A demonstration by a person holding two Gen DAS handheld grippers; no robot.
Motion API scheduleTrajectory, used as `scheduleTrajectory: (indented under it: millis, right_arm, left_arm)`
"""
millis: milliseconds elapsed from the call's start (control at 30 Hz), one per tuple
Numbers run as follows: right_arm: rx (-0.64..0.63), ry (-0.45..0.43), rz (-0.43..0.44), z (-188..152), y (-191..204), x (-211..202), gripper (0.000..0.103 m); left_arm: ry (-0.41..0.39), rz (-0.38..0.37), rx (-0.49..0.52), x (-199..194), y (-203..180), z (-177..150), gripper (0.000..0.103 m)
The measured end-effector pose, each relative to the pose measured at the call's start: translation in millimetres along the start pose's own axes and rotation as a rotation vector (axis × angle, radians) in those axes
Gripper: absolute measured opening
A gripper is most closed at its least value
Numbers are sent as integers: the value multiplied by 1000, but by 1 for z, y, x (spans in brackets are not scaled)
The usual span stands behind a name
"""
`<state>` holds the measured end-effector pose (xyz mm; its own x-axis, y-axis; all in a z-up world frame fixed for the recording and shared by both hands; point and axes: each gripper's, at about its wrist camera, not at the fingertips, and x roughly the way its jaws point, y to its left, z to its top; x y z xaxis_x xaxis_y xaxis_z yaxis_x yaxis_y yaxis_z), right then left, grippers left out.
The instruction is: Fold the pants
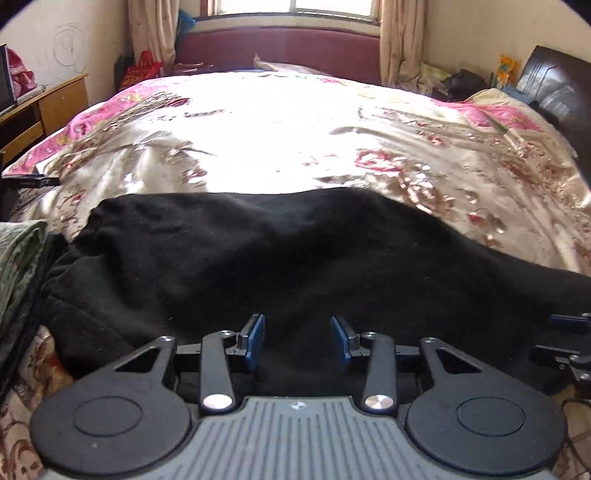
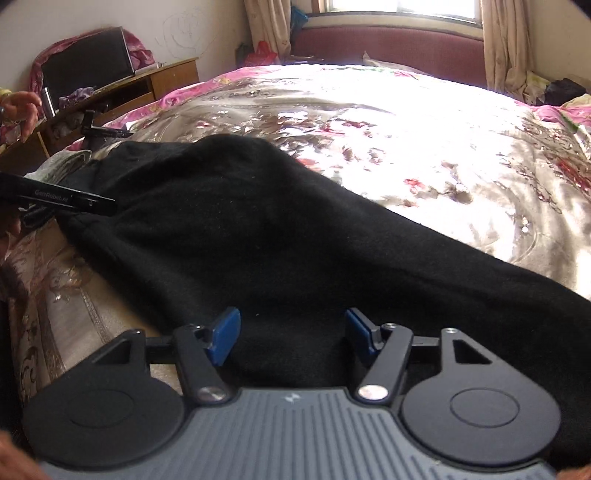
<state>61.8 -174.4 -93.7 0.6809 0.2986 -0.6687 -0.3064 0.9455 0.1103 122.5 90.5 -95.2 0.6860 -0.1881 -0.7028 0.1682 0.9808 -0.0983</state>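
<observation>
Black fleece pants (image 1: 258, 251) lie spread across the near edge of a bed, on a shiny floral quilt (image 1: 295, 140). Over the cloth hangs the left gripper (image 1: 298, 341), jaws released with only fabric below the gap. Beside it the right gripper (image 2: 291, 339) is likewise released above the pants. A wooden desk (image 2: 147, 88) stands beyond the bed's far left corner

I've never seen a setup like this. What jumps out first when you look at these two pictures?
The black pants lie in a dark band across the near part of a bed, on a shiny floral bedspread that glares white under the window. Low in each view a hand-held gripper, left and right, hangs over the dark cloth, blue pads apart, nothing between them.
</observation>
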Motion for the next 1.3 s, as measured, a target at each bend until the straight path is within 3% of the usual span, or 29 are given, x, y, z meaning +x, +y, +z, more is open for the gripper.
scheduleTrajectory:
  millis: [133,267,433,567,700,900,1033,1300]
  right_arm:
    - [45,-21,-80,12,-33,13,64]
    - [95,-4,-137,4,-77,14,63]
    - [169,13,-256,-26,-152,-22,60]
    - [304,6,-366,-54,-219,-62,61]
    - [338,-32,-457,-59,-244,-102,60]
    - [511,-120,-413,-75,-269,-160,62]
    - [657,-151,-332,-95,-284,-183,62]
    - [882,-138,-213,-123,-293,-189,62]
  left_arm:
    - [3,-102,86,28,-56,21,55]
    - [57,-195,151,75,-104,37,55]
    - [97,-159,123,108,-110,40,56]
    - [92,-130,88,107,-97,41,56]
    - [105,-91,107,91,-103,41,56]
    - [136,-128,53,55,-119,36,62]
    - [146,-181,-2,33,-127,30,75]
    - [157,-193,-28,5,-141,23,98]
